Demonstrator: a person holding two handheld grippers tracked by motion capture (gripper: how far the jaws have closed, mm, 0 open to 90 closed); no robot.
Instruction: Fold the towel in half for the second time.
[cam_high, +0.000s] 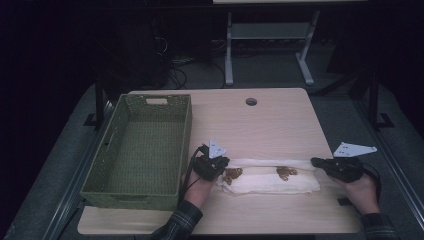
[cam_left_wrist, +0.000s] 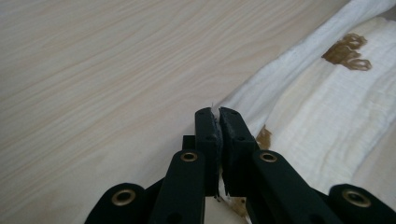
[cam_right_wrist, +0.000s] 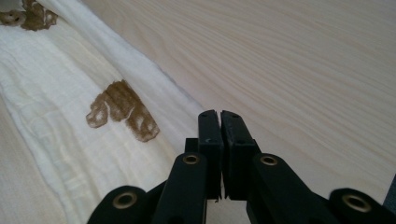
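Folded white cloth (cam_high: 270, 178): left gripper (cam_left_wrist: 218, 116) and right gripper (cam_right_wrist: 219, 119) each pinched an end; thin bites risked slipping, undoing the fold.

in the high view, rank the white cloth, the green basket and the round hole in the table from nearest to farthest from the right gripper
1. white cloth: right at the right gripper, its end meets the jaws, stretching off toward the left gripper.
2. round hole in the table: farther up the table, near its far edge.
3. green basket: farthest, on the table's left side, beyond the cloth's other end.
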